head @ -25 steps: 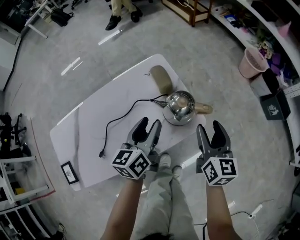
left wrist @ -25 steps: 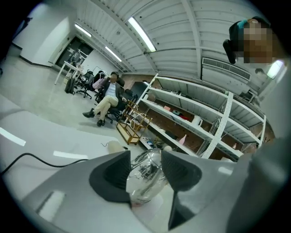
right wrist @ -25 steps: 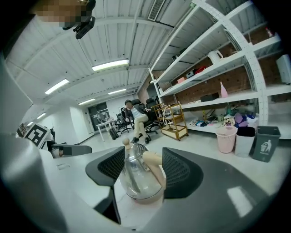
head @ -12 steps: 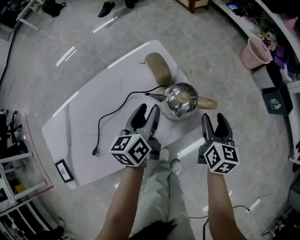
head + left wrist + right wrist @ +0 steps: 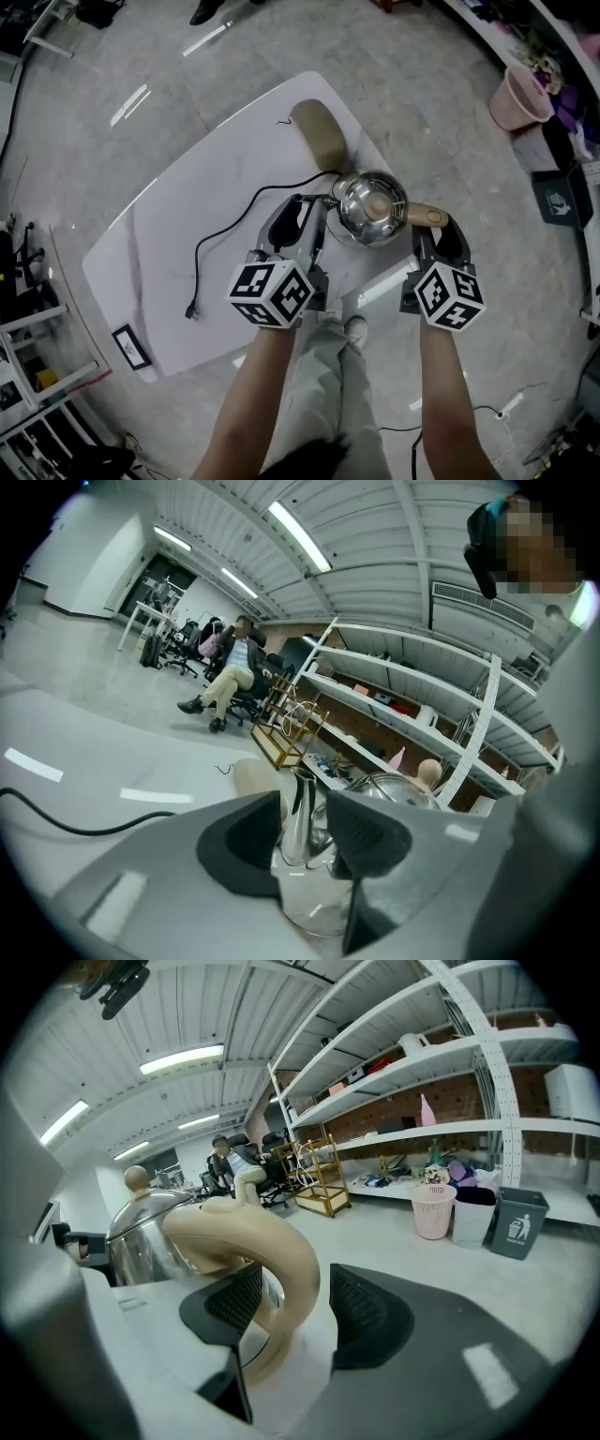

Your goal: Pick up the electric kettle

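The left claw (image 5: 305,819) is nearest to the person. Its jaws are apart, and the steel spout (image 5: 302,806) of the electric kettle (image 5: 372,206) stands in the gap between them. Neither pad presses on the spout.

The right claw (image 5: 295,1290) also has its jaws apart, one on each side of the beige handle (image 5: 274,1241), which passes between them. A gap shows on the right side of the handle, so it is not clamped.

The kettle stands on the white bench (image 5: 187,197), close to its right corner, with the shiny lid up. Its handle points toward the right edge and its spout points left.

A black power cord (image 5: 217,246) runs from the side of the kettle to the left over the middle of the bench. It ends in a plug toward the near left edge.

Behind the kettle, at the far corner of the bench, lies a beige oblong object (image 5: 319,141). Farther away, a pink waste basket (image 5: 520,97) stands on the floor to the right.
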A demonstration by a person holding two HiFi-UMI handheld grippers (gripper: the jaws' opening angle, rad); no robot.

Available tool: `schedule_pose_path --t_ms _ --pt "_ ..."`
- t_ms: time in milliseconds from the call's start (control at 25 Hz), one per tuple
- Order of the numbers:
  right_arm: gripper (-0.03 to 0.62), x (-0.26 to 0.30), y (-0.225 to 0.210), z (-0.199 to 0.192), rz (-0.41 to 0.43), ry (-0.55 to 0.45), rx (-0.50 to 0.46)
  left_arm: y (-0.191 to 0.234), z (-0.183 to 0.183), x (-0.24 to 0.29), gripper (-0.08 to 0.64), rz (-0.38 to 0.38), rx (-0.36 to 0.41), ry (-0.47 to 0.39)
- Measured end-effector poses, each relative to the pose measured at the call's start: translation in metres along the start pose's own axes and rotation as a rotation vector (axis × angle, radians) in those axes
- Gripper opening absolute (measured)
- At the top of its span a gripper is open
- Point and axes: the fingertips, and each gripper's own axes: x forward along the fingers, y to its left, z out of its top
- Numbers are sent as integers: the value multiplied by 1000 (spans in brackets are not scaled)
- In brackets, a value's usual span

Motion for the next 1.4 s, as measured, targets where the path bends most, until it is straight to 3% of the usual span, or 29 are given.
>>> schedule_pose_path --t_ms 240,560,1200,1400 --pt "225 22 -6 2 -11 -19 48 -1 2 16 133 4 18 1" --pt "107 37 -3 0 -3 -53 54 2 1 18 107 13 48 -7" --pt "107 32 0 7 10 -108 22 1 1 11 103 26 77 -14" --pt "107 15 7 20 11 -134 30 -11 15 -2 103 4 81 -55"
